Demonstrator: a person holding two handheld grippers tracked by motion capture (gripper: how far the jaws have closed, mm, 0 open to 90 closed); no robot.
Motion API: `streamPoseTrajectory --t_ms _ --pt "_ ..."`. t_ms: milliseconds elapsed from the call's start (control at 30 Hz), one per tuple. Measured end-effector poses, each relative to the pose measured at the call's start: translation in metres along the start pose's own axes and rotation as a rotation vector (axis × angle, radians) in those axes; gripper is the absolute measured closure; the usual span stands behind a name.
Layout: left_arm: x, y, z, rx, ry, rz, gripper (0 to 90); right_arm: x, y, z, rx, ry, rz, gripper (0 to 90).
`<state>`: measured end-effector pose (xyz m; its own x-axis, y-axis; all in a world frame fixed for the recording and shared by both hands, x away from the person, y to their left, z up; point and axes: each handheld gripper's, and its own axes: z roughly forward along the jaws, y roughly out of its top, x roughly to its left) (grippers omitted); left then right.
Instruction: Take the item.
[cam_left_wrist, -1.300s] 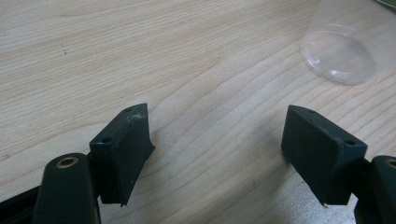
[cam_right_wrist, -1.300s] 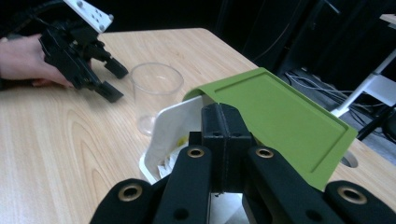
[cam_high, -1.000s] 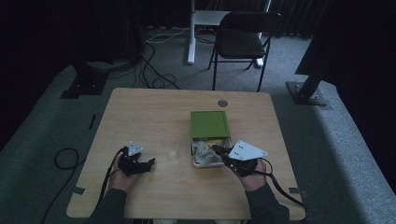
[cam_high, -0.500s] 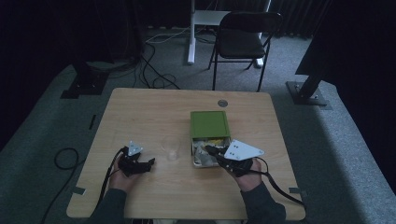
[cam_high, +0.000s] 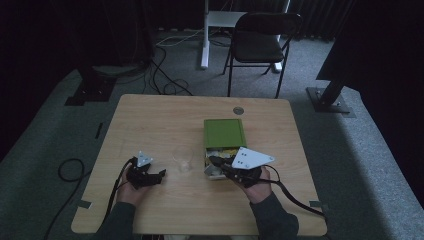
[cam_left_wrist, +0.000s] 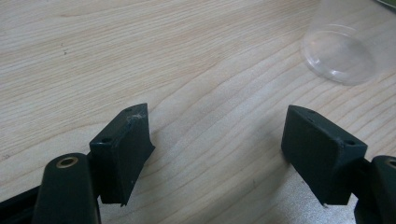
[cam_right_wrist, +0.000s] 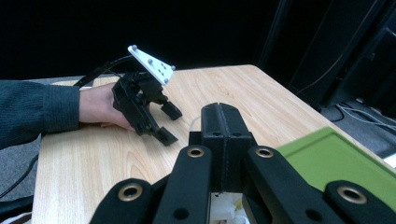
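At the near edge of the table (cam_high: 150, 115), the person's two hands rest on the wood, one gripper in each. The left gripper (cam_high: 150, 176) lies low with its jaws spread wide and nothing between them; its own view shows bare wood in the gap and the clear cup (cam_left_wrist: 338, 58) a little ahead and to the right. The right gripper (cam_high: 220, 163) has its jaws pressed flat together; I cannot tell whether anything thin is pinched there. Its tips sit at the near, open end of the box (cam_high: 216, 150), where pale and yellow bits show, too small to make out.

The step in hand looks like picking something out of the box, perhaps to go into the cup (cam_high: 183, 159), which stands between the two grippers, just left of the box. If the jaws hold nothing, the next move calls for opening them and dipping into the opening; otherwise, a short carry left to the cup.

Farther off, the green lid (cam_high: 224, 132) covers the box's far part, leaving a narrow opening to work in. Beyond the table stand a chair (cam_high: 260, 42) and floor cables (cam_high: 167, 70).
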<state>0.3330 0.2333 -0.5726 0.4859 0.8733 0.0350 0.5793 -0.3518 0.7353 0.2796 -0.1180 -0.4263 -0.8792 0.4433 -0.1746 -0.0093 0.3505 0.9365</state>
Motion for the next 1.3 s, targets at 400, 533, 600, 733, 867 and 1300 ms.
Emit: streamPoseTrajectory --t_ms 400,533,600,733,867,1300 --pt "0.000 0.000 0.000 0.000 0.000 0.000 25.0 -0.002 0.009 0.016 -0.031 0.039 0.019 90.0" --pt "0.000 0.000 0.000 0.001 -0.001 0.000 25.0 -0.005 0.010 0.017 -0.035 0.035 0.024 90.0" --pt "0.000 0.000 0.000 0.002 -0.001 0.001 25.0 -0.006 0.010 0.017 -0.041 0.034 0.030 90.0" --pt "0.000 0.000 0.000 0.001 -0.001 0.000 25.0 -0.009 0.011 0.017 -0.049 0.035 0.037 90.0" --pt "0.000 0.000 0.000 0.002 -0.001 0.000 25.0 -0.012 0.013 0.016 -0.048 0.024 0.033 90.0" --pt "0.000 0.000 0.000 0.002 -0.001 -0.001 25.0 -0.017 0.026 0.034 -0.051 0.043 0.024 90.0"
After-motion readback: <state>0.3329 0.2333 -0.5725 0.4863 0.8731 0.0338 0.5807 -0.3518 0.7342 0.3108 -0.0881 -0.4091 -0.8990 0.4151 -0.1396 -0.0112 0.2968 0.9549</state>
